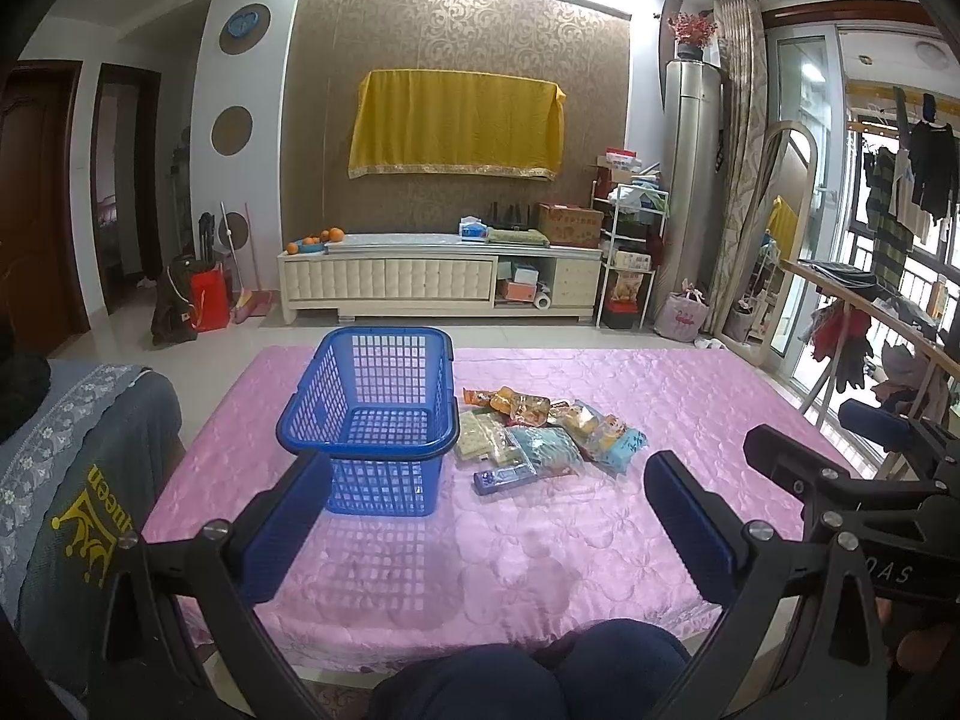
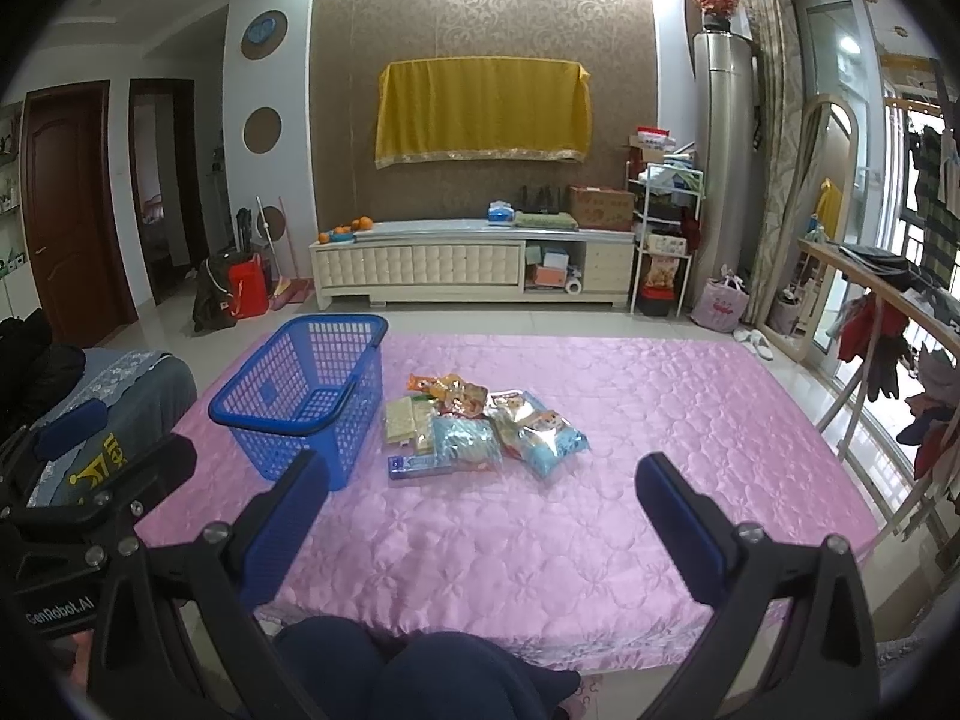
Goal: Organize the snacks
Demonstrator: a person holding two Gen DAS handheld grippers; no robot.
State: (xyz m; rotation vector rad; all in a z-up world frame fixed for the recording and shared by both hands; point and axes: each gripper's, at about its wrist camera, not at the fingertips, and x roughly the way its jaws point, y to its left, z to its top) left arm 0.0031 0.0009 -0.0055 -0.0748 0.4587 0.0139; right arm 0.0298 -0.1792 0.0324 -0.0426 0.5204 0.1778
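An empty blue plastic basket (image 1: 369,414) stands on the pink quilted table cover (image 1: 540,558); it also shows in the right wrist view (image 2: 300,396). Right of it lies a pile of snack packets (image 1: 540,435), seen too in the right wrist view (image 2: 474,426): orange, yellow-green, light blue and a flat purple bar. My left gripper (image 1: 486,489) is open and empty, held above the near part of the table, with the basket by its left finger. My right gripper (image 2: 480,489) is open and empty, short of the snacks. The right gripper's body shows at the right of the left wrist view (image 1: 840,480).
The person's knees (image 1: 528,678) are at the table's near edge. A grey cloth-covered seat (image 1: 78,480) stands left of the table. A wooden rack with clothes (image 2: 888,324) stands at the right. A white TV cabinet (image 2: 474,267) is across the floor.
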